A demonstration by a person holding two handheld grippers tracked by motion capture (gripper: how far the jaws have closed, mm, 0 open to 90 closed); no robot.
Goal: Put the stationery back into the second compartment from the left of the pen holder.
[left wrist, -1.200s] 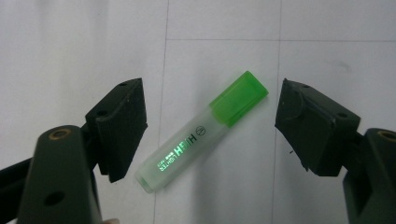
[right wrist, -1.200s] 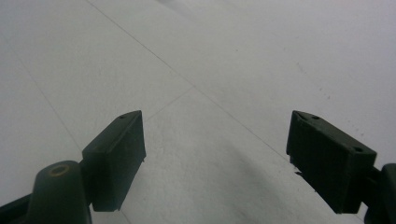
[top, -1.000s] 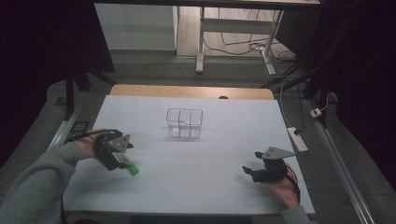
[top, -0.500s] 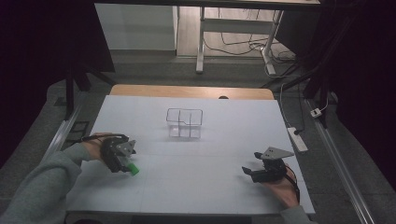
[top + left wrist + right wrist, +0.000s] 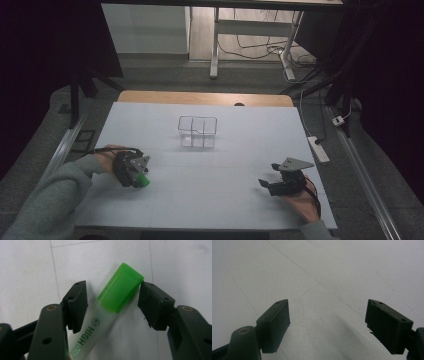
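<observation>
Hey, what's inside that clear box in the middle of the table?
Through its transparent walls, the clear box looks empty: only inner dividers and the white table beneath show. Anything tiny or equally clear couldn't be made out from the high view.

Dim room, grey floor [image 5: 150, 75], white table legs [image 5: 216, 45], trailing cables [image 5: 260, 47]

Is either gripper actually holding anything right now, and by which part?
Nothing gripped. The left gripper straddles the green-capped highlighter near its cap, jaws open; the right gripper is open.
</observation>
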